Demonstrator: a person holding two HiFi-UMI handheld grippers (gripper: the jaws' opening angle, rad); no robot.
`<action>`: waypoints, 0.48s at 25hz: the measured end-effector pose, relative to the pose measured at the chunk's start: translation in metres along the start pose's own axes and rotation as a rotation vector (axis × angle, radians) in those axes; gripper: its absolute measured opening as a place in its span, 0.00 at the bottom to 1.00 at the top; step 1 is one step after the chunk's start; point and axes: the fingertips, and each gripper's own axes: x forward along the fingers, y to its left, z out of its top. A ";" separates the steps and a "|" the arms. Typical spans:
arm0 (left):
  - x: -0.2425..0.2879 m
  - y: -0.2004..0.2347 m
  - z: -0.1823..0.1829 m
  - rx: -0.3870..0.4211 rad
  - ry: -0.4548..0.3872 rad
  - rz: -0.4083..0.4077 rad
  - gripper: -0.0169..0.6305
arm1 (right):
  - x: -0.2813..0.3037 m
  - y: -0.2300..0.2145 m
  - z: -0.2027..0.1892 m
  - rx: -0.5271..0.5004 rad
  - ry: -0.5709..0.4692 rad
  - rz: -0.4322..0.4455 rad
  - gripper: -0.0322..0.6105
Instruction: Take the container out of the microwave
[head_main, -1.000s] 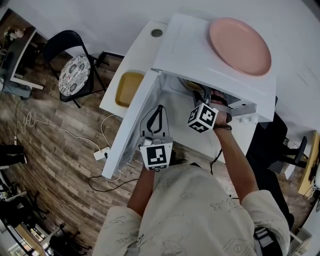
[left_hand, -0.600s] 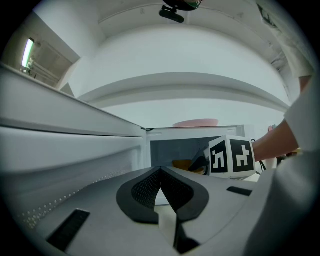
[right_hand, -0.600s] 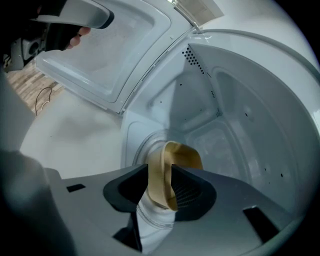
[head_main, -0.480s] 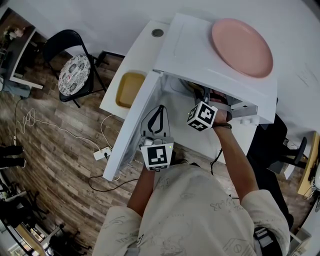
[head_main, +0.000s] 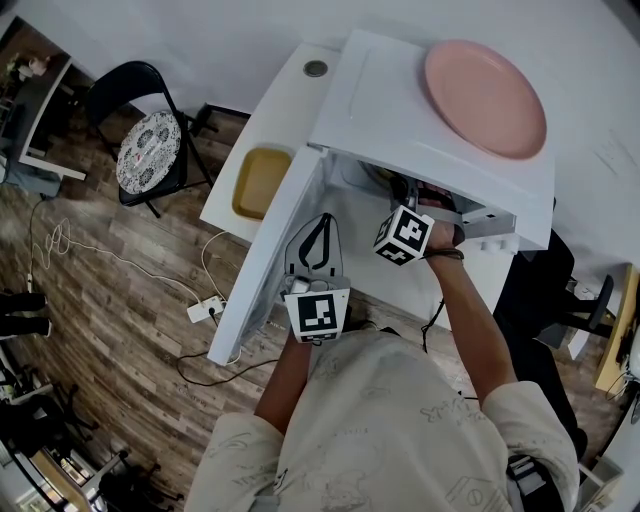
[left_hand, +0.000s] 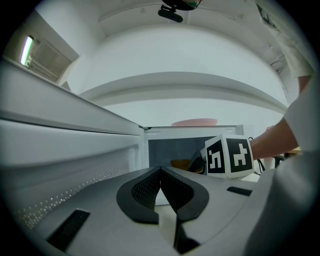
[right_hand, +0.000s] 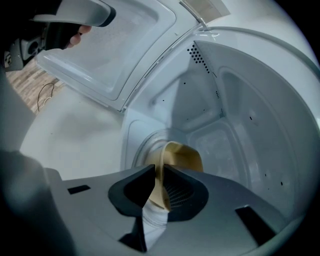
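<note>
The white microwave stands with its door swung open to the left. My right gripper reaches inside the cavity. A beige container sits on the turntable, and its near rim stands between the jaws. The jaws have just been closing and the pads now press on that rim. In the head view the right gripper is half hidden under the microwave's top. My left gripper hovers by the inner side of the door, shut and empty. From there the container shows dimly inside.
A pink plate lies on top of the microwave. A yellow tray rests on the white counter left of the door. A black chair stands on the wooden floor at left, with cables nearby.
Both grippers stay where they were in the head view. Only the picture itself has shifted slightly.
</note>
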 end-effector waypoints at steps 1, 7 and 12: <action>0.000 -0.001 -0.001 -0.004 0.008 -0.002 0.04 | 0.000 0.000 0.000 -0.001 0.001 0.001 0.16; 0.000 0.000 0.002 0.006 -0.007 -0.006 0.04 | -0.001 -0.001 -0.001 -0.008 0.007 0.006 0.14; 0.000 -0.003 0.000 0.009 -0.005 -0.013 0.04 | -0.002 0.003 -0.003 -0.012 0.008 0.022 0.14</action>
